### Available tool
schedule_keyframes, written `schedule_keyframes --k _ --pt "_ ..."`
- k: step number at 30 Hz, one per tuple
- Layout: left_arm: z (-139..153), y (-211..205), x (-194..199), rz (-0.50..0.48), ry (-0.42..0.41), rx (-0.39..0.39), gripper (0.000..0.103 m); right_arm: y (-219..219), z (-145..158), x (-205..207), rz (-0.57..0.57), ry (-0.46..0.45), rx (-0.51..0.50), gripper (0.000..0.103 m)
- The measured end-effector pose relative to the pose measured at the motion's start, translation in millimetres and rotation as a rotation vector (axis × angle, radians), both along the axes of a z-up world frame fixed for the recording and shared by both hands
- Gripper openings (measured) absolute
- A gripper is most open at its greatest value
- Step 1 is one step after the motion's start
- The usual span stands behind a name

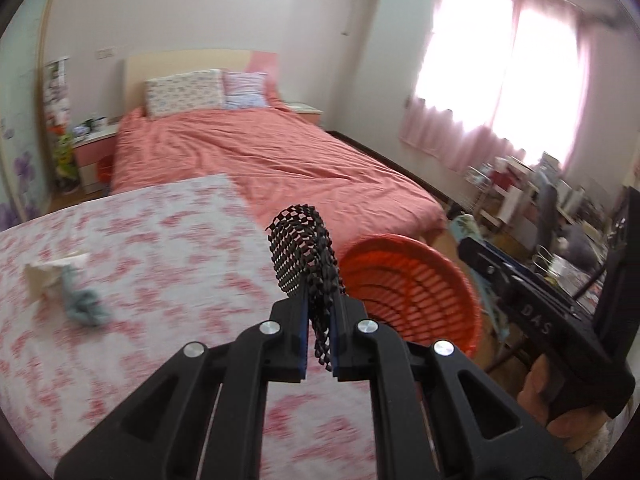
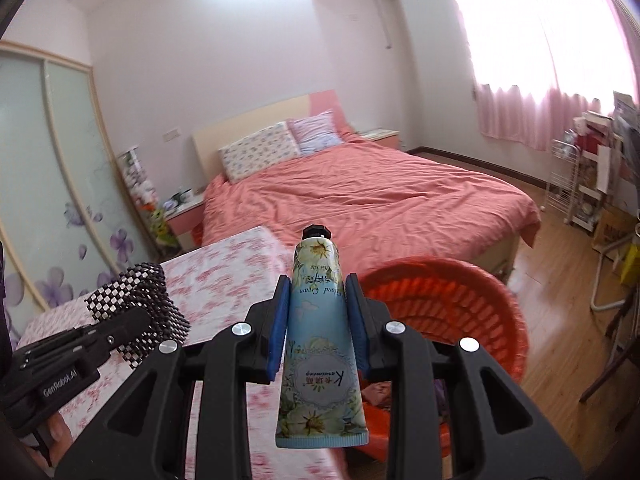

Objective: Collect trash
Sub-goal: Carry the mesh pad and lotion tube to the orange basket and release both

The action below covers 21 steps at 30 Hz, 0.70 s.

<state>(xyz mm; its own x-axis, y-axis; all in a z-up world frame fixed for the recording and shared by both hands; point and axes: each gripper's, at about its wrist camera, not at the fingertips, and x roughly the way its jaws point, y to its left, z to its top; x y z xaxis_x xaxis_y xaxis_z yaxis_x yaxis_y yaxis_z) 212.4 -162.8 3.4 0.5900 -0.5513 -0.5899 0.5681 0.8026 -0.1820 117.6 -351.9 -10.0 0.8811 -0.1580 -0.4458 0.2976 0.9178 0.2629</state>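
Observation:
My left gripper (image 1: 320,320) is shut on a black beaded mesh band (image 1: 302,252), which curls up above the fingertips over the right edge of the floral-covered table (image 1: 160,280). From the right wrist view the same band (image 2: 136,304) shows at the lower left in that gripper. My right gripper (image 2: 318,312) is shut on a blue floral hand cream tube (image 2: 318,320), cap end pointing forward. The orange plastic basket (image 1: 412,284) stands just right of the table; in the right wrist view the basket (image 2: 452,304) lies right of the tube.
A crumpled white paper and a blue-grey wad (image 1: 80,300) lie on the table's left part. A bed with a salmon cover (image 2: 380,196) fills the middle of the room. Cluttered shelves and a rack (image 2: 580,188) line the right wall under pink curtains. Wooden floor surrounds the basket.

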Motion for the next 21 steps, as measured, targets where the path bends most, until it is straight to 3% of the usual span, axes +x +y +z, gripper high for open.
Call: schedule_keyframes --k 9,13,15,16,18,21 --pt "-28 -91 10 -0.142 0.047 0.032 0.009 -63 -24 1 -0.093 0.009 0.119 0.029" --pt "-45 -119 19 -0.147 0.065 0.069 0.014 -76 -32 10 -0.107 0.021 0.156 0.029" --pt "-53 -124 26 -0.128 0.082 0.091 0.038 -82 -41 16 -0.115 0.045 0.173 0.03" --pt "-58 -124 29 -0.107 0.091 0.104 0.043 -82 -45 18 -0.119 0.056 0.176 0.033" --pt "-66 -117 34 -0.078 0.101 0.12 0.047 -81 -52 14 -0.122 0.07 0.174 0.048" --pt "-76 -97 40 -0.025 0.093 0.165 0.052 -74 -56 9 -0.12 0.095 0.167 0.048"
